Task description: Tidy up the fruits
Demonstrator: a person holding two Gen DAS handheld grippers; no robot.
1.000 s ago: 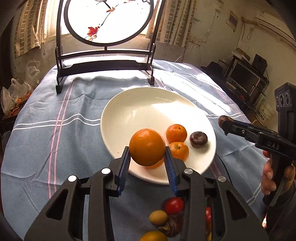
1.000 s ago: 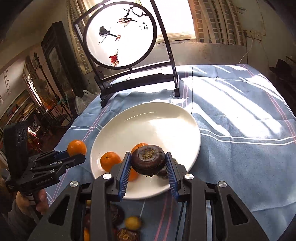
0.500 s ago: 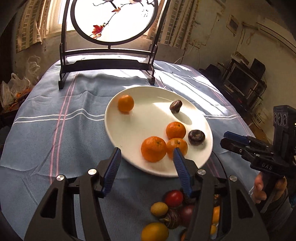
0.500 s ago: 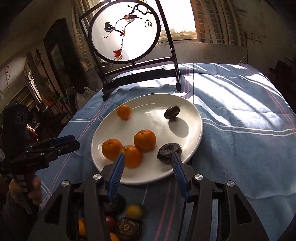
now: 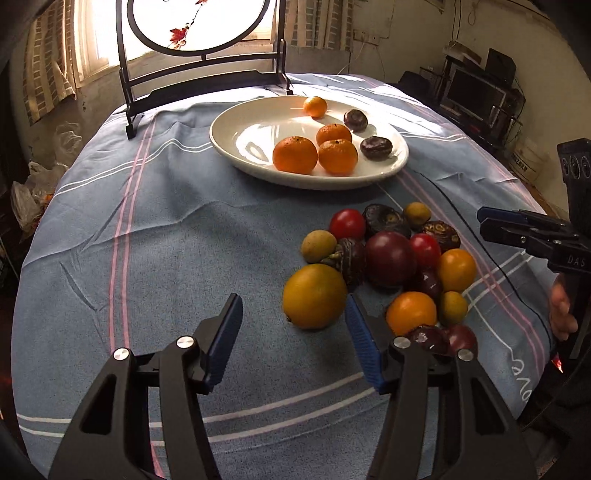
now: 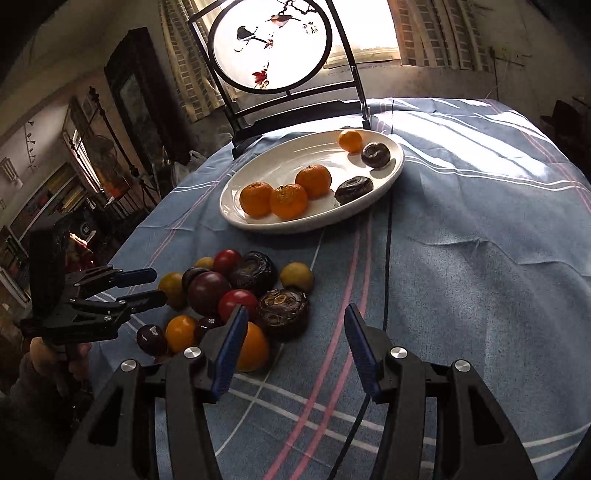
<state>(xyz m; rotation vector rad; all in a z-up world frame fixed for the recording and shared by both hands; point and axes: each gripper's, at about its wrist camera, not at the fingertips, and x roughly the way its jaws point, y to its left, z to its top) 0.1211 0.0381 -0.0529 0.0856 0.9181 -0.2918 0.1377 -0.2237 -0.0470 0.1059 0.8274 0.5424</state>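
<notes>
A white plate (image 5: 236,140) (image 6: 391,173) holds several oranges (image 5: 295,155) (image 6: 284,201) and two dark fruits (image 5: 376,147) (image 6: 354,189). A pile of mixed fruit (image 5: 388,254) (image 6: 236,291) lies on the blue cloth in front of the plate. My left gripper (image 5: 293,339) is open and empty above the cloth, with a big yellow-orange fruit (image 5: 314,295) just ahead between its fingertips. My right gripper (image 6: 293,347) is open and empty, just right of the pile, near a dark wrinkled fruit (image 6: 283,310). Each gripper shows in the other's view, left (image 6: 138,286) and right (image 5: 491,221).
A black stand with a round painted screen (image 5: 199,26) (image 6: 273,48) stands at the far edge of the table. The blue striped cloth (image 5: 166,240) covers the table. Room furniture and a monitor (image 5: 476,92) lie beyond the right edge.
Both grippers opened and dropped an orange and a dark fruit on the plate. Both have pulled back from the plate and now hang over the fruit pile.
</notes>
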